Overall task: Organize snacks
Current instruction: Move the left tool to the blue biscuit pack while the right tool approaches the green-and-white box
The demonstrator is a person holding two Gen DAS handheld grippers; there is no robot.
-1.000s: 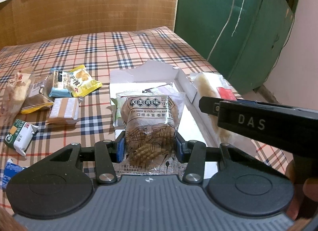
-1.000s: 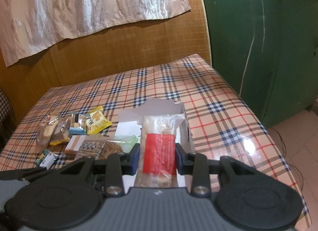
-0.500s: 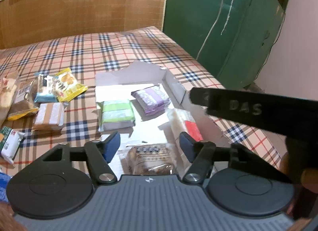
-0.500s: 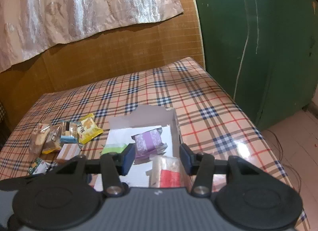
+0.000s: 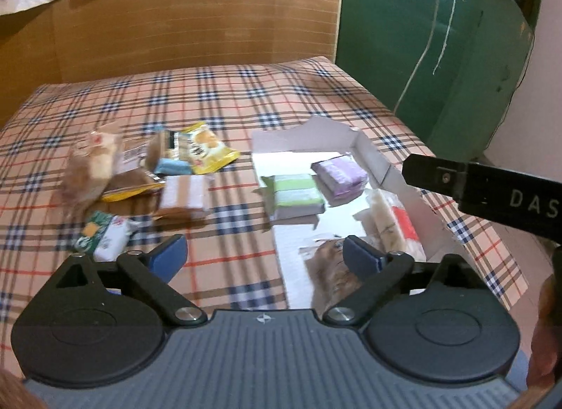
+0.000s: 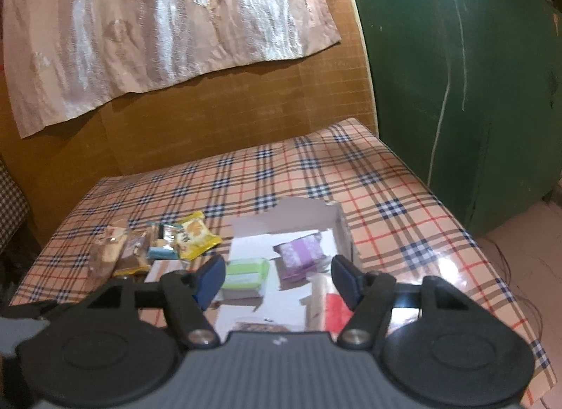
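Two hand-held grippers hover over a tabletop (image 5: pixel 224 99) covered in a plaid cloth, where snacks are being gathered into a shallow white cardboard box (image 5: pixel 372 154).

The left hand-held gripper (image 5: pixel 265 254) has its blue-padded jaws spread wide and opening; nothing is pressed between them. A brown biscuit packet (image 5: pixel 332 268) lies flat on the box floor just past its right-hand pad, apparently released there so it sits with the others.

The right hand-held gripper (image 6: pixel 279 277) also has its jaws parting, with no packet pinched between the pads. A pale bread packet with a red label (image 6: pixel 330 303) lies in the box close under its right-hand pad, alongside the box's right wall, which likely keeps it from sliding out.

Further ahead of both grippers, inside the box, a green packet (image 5: pixel 298 194) and a purple packet (image 5: pixel 339 175) lie side by side near the far wall, leaving the nearer floor free for the newer items.

To the left of the left hand-held gripper, outside the box, a loose cluster of unsorted snacks (image 5: pixel 140 177) waits on the cloth: a yellow packet (image 5: pixel 205 149), a small blue one, a brown-and-white wafer pack (image 5: pixel 184 194), a green-and-white packet (image 5: pixel 105 238) nearest the gripper, and some blurred ones. These still seem to need moving.

Behind stand a brown board and a green door (image 5: pixel 421 40).
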